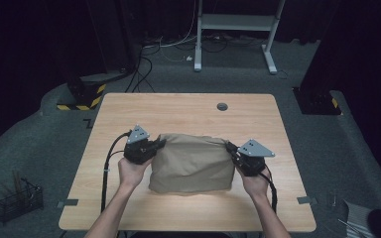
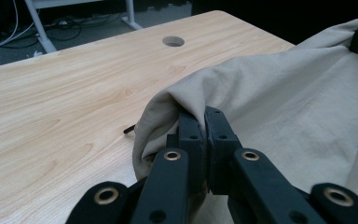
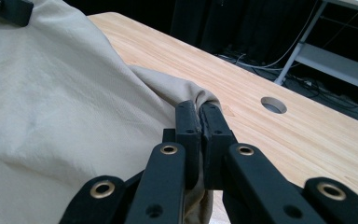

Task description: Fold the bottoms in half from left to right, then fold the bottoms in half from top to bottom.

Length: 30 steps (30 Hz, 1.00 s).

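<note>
The beige cloth lies stretched between the two claws, its long edge running from the left claw, clamped shut on one far corner, across to the right claw, clamped shut on the other, each hand equally near.

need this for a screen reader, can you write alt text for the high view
A person's two hand-held grippers pinch the far corners of a beige cloth on a wooden table, the left gripper and right gripper both shut on it. Dark floor and cables lie beyond.
</note>
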Available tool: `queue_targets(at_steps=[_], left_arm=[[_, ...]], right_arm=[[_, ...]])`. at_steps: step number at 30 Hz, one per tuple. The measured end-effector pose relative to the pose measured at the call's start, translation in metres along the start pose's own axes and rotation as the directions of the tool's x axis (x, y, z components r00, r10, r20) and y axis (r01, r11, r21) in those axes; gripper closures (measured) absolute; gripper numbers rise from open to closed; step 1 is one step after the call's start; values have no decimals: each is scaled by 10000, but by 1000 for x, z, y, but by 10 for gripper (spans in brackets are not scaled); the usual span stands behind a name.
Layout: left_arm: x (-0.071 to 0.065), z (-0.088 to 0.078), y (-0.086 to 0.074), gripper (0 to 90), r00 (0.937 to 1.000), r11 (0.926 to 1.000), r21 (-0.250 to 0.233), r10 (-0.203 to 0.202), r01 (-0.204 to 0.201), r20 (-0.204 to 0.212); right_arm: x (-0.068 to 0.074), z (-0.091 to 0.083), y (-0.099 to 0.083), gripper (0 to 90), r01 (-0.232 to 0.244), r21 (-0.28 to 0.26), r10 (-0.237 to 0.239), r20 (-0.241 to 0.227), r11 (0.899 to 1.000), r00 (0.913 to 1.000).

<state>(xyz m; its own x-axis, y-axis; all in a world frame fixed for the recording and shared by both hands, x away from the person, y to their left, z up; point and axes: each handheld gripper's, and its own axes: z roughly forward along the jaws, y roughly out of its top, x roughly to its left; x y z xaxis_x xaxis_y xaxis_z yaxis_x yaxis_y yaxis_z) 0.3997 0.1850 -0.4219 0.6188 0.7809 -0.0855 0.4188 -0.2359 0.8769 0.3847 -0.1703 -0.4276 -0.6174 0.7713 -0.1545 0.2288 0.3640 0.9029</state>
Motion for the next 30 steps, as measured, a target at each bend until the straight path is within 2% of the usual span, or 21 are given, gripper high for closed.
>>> queue_targets(at_steps=[15, 19, 22, 30], left_arm=[[9, 19, 2, 871, 9997, 9987, 458, -221, 224, -75], [10, 22, 2, 871, 9996, 9983, 506, -285, 288, -72], [12, 24, 1, 871, 9994, 9979, 550, -323, 328, -110], [14, 28, 1, 870, 9993, 9972, 667, -342, 352, -152]], right_arm=[[-13, 20, -3, 877, -564, 621, 573, -126, 9965, 9983], [-14, 24, -4, 877, -553, 729, 560, -78, 9958, 9984], [-13, 26, -4, 877, -381, 837, 381, 11, 9958, 9993], [-16, 33, -5, 877, -476, 1056, 479, -3, 9933, 9989]])
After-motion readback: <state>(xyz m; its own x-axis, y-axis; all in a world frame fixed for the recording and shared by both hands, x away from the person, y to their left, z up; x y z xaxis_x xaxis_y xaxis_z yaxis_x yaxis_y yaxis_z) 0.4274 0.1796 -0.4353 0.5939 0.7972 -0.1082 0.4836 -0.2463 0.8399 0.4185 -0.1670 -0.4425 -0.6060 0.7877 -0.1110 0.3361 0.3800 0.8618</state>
